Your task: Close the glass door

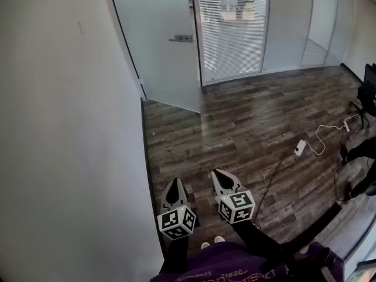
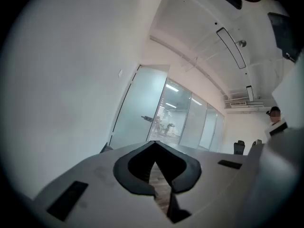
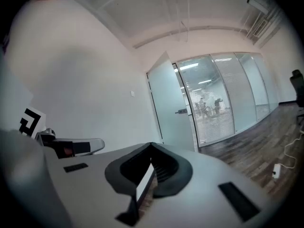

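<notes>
White wall fills left side. Left hand-held gripper low, near wall, jaws together, nothing held. Glass door far ahead, frosted, standing ajar, metal handle near its right edge. Right hand-held gripper just beside left one, jaws also together, empty. White adapter with cable lies on wooden floor at right. Print on purple shirt upside down, not readable
</notes>
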